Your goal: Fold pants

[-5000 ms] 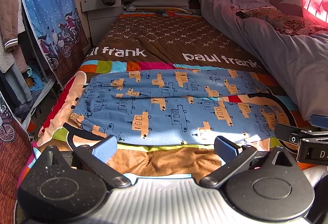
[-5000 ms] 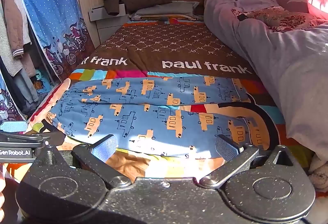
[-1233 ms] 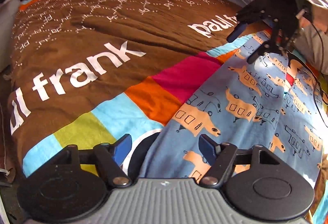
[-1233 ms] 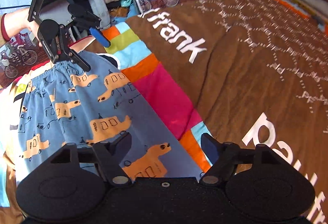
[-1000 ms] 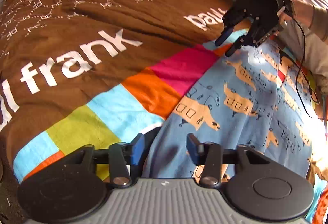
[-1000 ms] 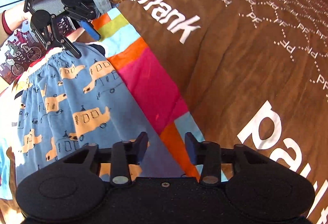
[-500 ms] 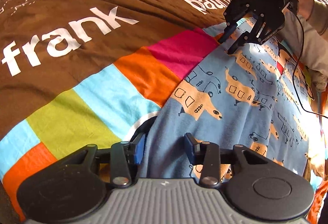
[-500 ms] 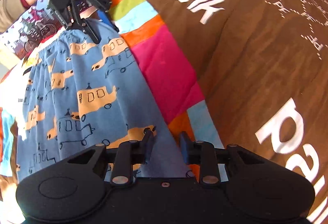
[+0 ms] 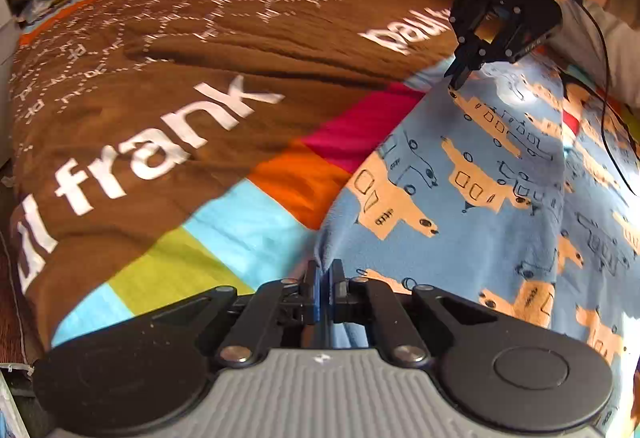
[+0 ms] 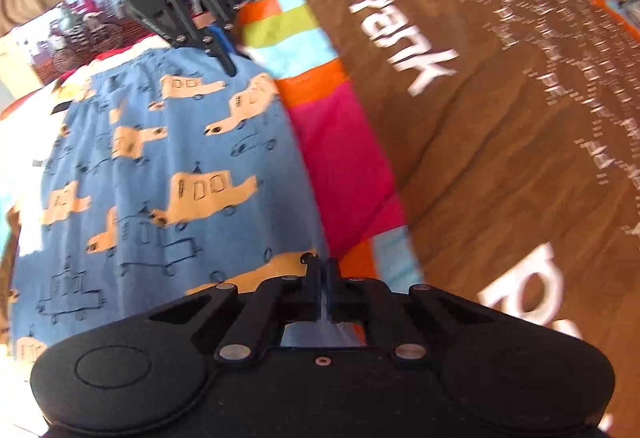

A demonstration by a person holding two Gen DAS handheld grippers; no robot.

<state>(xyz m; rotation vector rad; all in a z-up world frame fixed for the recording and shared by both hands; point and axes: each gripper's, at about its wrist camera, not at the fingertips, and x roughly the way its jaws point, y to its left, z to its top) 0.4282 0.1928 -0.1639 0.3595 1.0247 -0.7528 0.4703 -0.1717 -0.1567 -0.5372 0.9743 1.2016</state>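
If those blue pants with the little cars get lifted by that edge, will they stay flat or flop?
Probably flop: the pants look like soft fleece and already ripple between the two pinch points. Likely light, since the left hand-held gripper and right hand-held gripper hold only a thin edge.

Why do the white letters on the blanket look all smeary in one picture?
Right wrist view: the brown blanket is motion-blurred, its lettering streaked. Left wrist view: sharper, with bright sun glare whitening the blue pants at the right edge.
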